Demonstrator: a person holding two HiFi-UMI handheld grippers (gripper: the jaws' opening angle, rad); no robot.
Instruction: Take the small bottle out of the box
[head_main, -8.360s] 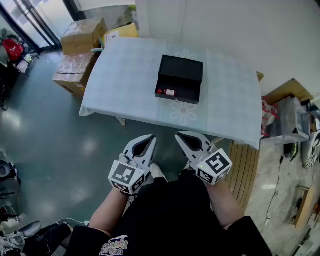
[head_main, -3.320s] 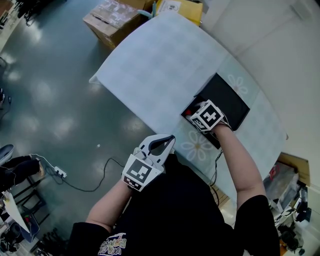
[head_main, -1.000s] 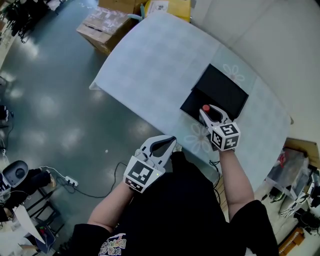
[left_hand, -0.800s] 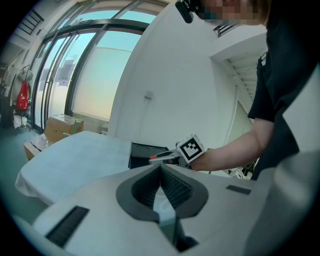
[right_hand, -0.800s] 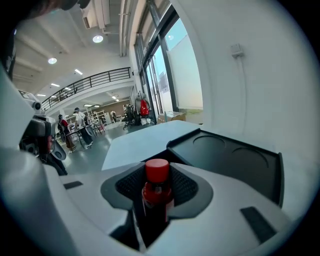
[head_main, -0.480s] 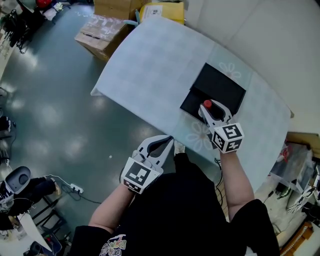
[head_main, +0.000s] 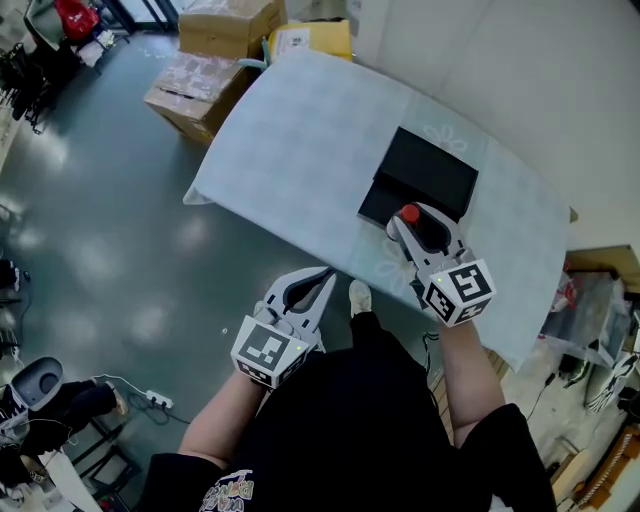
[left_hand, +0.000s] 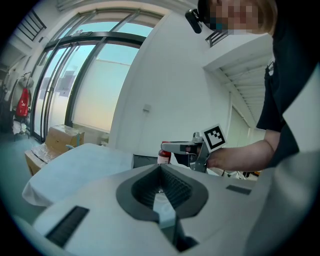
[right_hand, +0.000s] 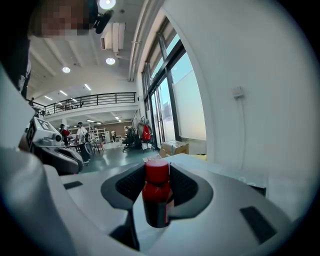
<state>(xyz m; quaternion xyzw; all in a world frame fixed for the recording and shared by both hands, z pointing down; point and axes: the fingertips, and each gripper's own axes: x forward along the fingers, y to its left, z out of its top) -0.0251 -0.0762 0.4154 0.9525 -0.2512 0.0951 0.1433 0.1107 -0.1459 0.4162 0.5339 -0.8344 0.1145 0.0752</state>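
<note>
The small dark bottle (head_main: 408, 214) with a red cap stands upright between the jaws of my right gripper (head_main: 411, 224), which is shut on it and holds it over the near edge of the open black box (head_main: 428, 168). In the right gripper view the bottle (right_hand: 156, 192) fills the middle of the right gripper (right_hand: 157, 171). The left gripper view shows the bottle (left_hand: 164, 156) lifted above the box. My left gripper (head_main: 323, 278) hangs shut and holds nothing, off the table's near side, above the floor; its jaws (left_hand: 161, 171) meet at the tips.
The table (head_main: 300, 120) wears a pale checked cloth with flower prints. Cardboard boxes (head_main: 195, 85) and a yellow parcel (head_main: 305, 40) sit on the floor beyond its far left end. Clutter (head_main: 590, 300) lies at the right. A white wall runs behind the table.
My right gripper has drawn back from the box toward me with the bottle in it. The left gripper has stayed low beside my body.
</note>
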